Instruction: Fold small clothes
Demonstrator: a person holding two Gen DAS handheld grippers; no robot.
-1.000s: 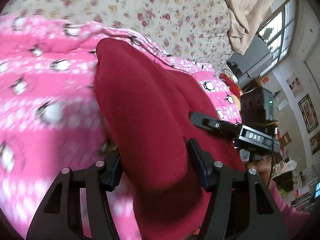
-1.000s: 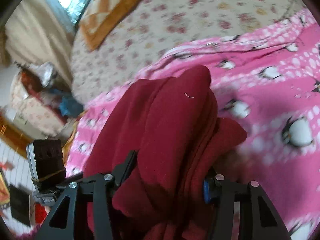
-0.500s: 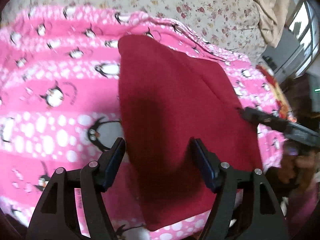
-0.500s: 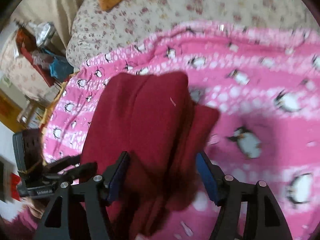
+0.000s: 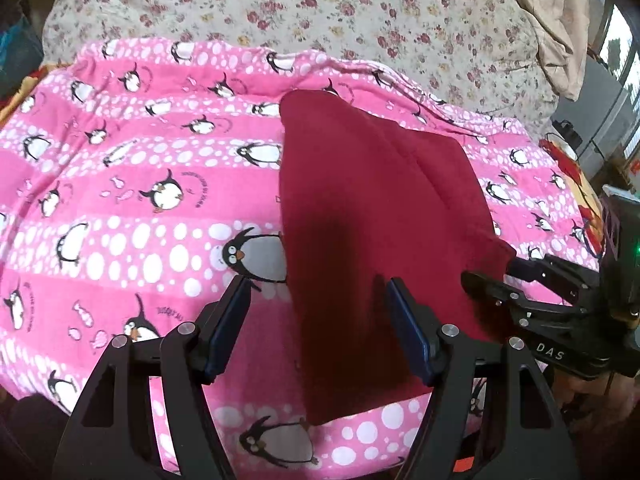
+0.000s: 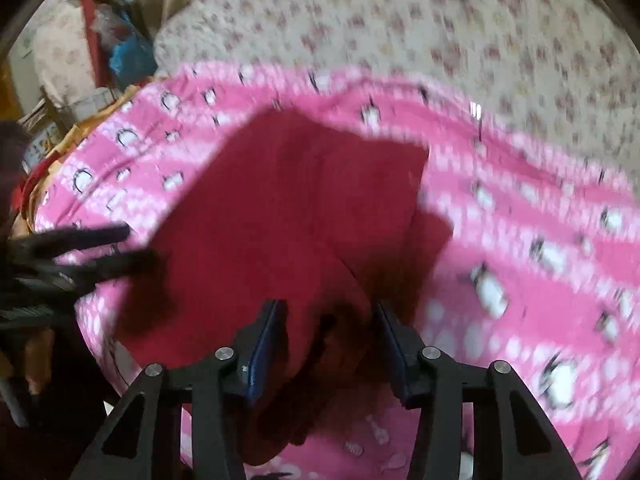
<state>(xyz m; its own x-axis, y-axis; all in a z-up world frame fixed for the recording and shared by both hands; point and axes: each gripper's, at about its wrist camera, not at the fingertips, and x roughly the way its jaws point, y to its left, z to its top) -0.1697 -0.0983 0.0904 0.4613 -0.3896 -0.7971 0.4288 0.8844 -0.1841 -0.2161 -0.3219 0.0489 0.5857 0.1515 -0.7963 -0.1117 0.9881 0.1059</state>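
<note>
Your left gripper (image 5: pixel 318 306) and right gripper (image 6: pixel 326 326) both gape empty above the folded red garment (image 5: pixel 376 216) on the penguin blanket (image 5: pixel 120 200). That fold looks laid; next, re-grip the near edge for another fold.

Left gripper (image 5: pixel 316 298) points forward and down, its black fingers spread wide, blue pads (image 5: pixel 408 336) facing each other with nothing clamped between them. Right gripper (image 6: pixel 326 320) is likewise angled downward, jaws parted, blue pads (image 6: pixel 262 354) apart and gripping nothing. Each gripper's fingers show at the edge of the other's view, close alongside.
</note>
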